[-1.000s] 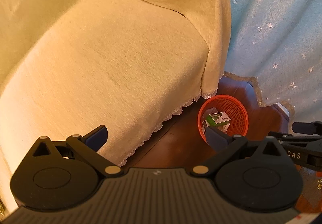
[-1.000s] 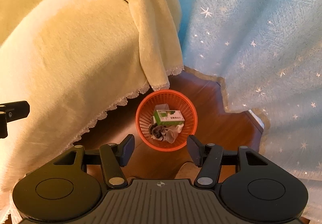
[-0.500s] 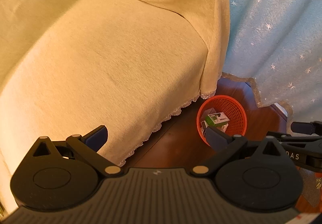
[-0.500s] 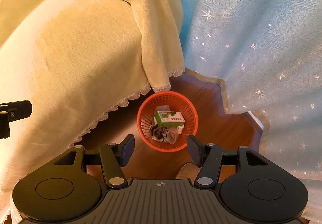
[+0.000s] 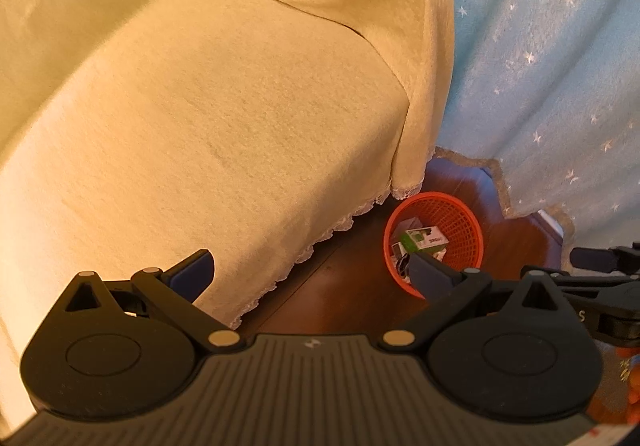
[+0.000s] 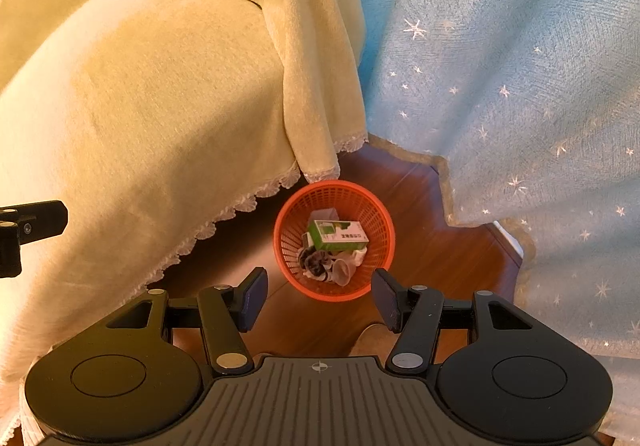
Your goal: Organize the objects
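Observation:
An orange mesh basket (image 6: 372, 213) stands on the wooden floor far below both grippers. In it lie a green and white box (image 6: 340, 236) and crumpled dark and pale scraps (image 6: 324, 264). My right gripper (image 6: 320, 296) hangs high above the basket's near rim, open, nothing between its fingers. In the left wrist view the basket (image 5: 460, 217) with the box (image 5: 424, 238) sits lower right. My left gripper (image 5: 310, 272) is open wide and empty, its right finger covering the basket's near side.
A cream cloth with a lace hem (image 6: 160, 93) drapes over furniture on the left, its corner hanging just above the basket. A light blue curtain with stars (image 6: 500, 65) falls to the floor on the right. Dark wooden floor (image 6: 432, 246) shows between them.
The views have drifted slightly, and the basket now sits a little lower and further left in the left wrist view. Both grippers stay open as before.

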The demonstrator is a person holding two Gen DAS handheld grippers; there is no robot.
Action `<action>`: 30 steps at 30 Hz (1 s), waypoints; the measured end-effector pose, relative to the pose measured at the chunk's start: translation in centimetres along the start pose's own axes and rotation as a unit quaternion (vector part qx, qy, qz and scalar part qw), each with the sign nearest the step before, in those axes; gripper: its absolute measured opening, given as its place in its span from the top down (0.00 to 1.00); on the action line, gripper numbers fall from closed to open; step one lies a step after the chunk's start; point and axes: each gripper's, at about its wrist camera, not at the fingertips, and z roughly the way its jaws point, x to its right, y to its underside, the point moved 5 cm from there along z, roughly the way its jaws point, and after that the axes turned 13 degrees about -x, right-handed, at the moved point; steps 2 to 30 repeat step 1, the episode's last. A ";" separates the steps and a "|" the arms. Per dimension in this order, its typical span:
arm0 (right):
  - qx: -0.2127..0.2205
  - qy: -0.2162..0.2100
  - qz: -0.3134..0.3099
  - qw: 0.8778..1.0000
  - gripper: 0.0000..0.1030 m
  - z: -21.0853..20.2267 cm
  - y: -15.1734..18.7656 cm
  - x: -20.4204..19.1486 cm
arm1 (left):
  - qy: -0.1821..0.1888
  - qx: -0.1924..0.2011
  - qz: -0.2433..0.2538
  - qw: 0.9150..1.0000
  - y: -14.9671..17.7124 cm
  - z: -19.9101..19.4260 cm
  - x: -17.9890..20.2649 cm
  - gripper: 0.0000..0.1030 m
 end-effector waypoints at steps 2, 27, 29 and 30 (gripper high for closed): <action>0.000 0.000 0.000 1.000 0.47 0.0 0.0 0.0 | 0.000 0.000 0.001 1.000 0.0 0.0 0.0 0.01; 0.000 0.000 0.000 1.000 0.47 0.0 0.0 0.0 | 0.000 0.000 0.001 1.000 0.0 0.0 0.0 0.01; 0.000 0.000 0.000 1.000 0.47 0.0 0.0 0.0 | 0.000 0.000 0.001 1.000 0.0 0.0 0.0 0.01; 0.000 0.000 0.000 1.000 0.47 0.0 0.0 0.0 | 0.000 0.000 0.001 1.000 0.0 0.0 0.0 0.01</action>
